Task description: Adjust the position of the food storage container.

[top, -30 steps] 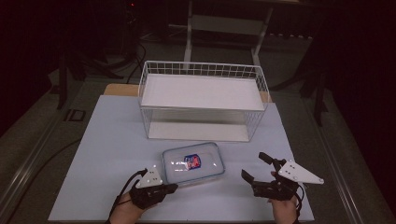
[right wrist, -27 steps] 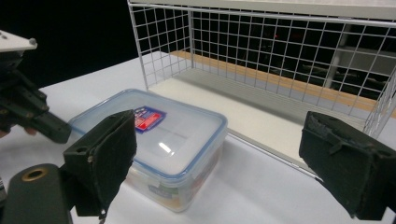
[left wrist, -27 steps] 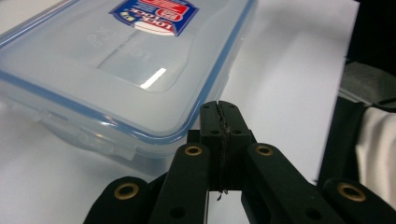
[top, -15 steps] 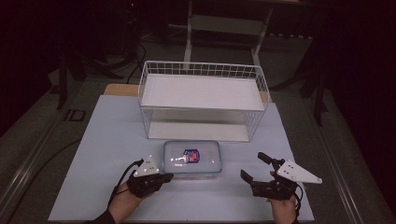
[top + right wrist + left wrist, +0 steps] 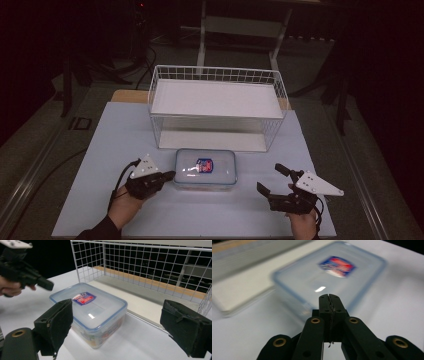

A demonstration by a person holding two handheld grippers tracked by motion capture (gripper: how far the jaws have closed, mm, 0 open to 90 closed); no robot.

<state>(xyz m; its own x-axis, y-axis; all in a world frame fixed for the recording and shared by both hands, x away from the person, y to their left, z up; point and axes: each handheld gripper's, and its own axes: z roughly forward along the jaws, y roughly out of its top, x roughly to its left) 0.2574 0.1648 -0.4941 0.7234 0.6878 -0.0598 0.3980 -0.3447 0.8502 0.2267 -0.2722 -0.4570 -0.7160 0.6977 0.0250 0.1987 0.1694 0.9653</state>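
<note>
Pale and bare under a dark room, the table (image 5: 100, 150) carries a white wire basket (image 5: 217, 107) at the far side, and just in front of it we see a clear lidded container (image 5: 205, 168) with a red-and-blue label. Our left gripper (image 5: 169, 175) has its jaws pressed together with nothing between them, the tips at the container's left edge, though we cannot tell whether they touch it. Our right gripper (image 5: 270, 180) stands spread wide and empty, apart from the container on its right, with bare table between them.
</note>
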